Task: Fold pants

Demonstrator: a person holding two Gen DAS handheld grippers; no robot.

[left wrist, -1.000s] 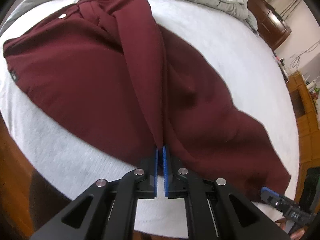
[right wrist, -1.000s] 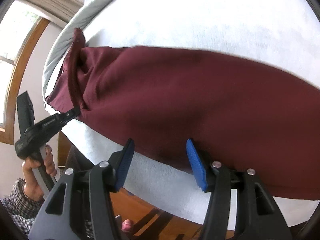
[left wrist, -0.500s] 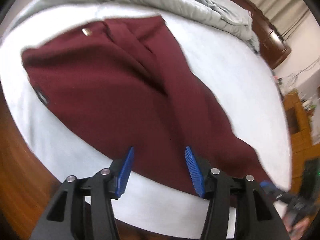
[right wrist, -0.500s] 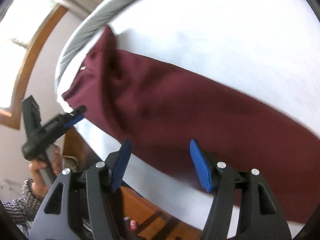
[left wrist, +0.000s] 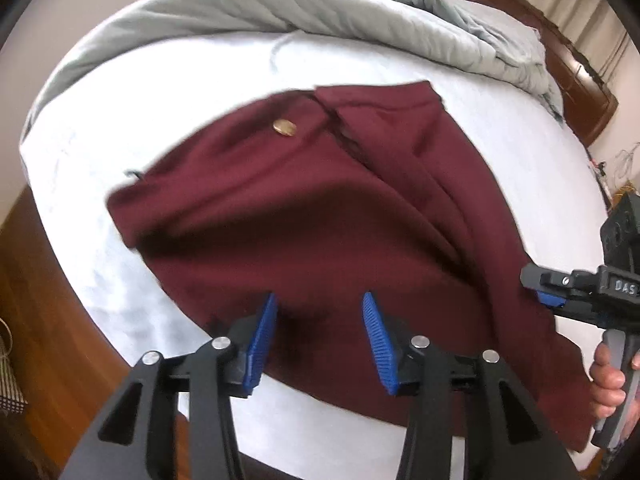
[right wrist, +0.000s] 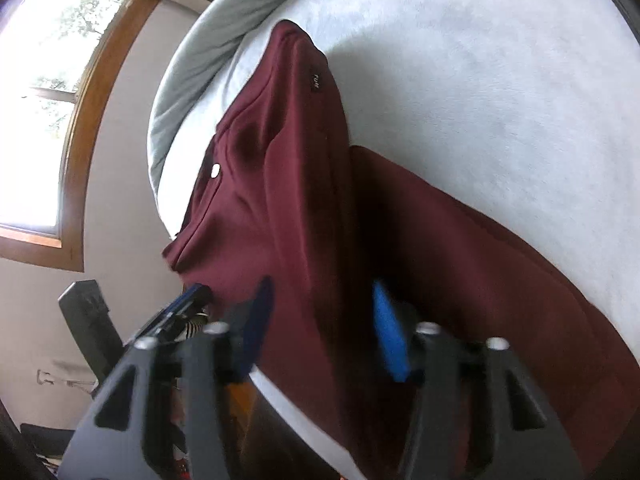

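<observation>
Lying across a white bed sheet (left wrist: 500, 128), the maroon pants (left wrist: 304, 216) are seen w/ the waistband toward the far side, near a grey duvet (left wrist: 280, 8). From the left wrist cam, a brass button (left wrist: 284, 127) is shown on the waistband, and the left gripper (left wrist: 318, 336) is held over the near edge of the fabric, blue pads apart and closing, nothing pinched btwn them. Only in that view is the right gripper (left wrist: 548, 292) seen from outside, gripped by a hand (left wrist: 608, 380) at the right edge. From the right wrist cam, a window (right wrist: 48, 92) and a small black label (right wrist: 316, 82) are shown; the right gripper's pads are spread but closing, w/ cloth lying under them, not clamped.
</observation>
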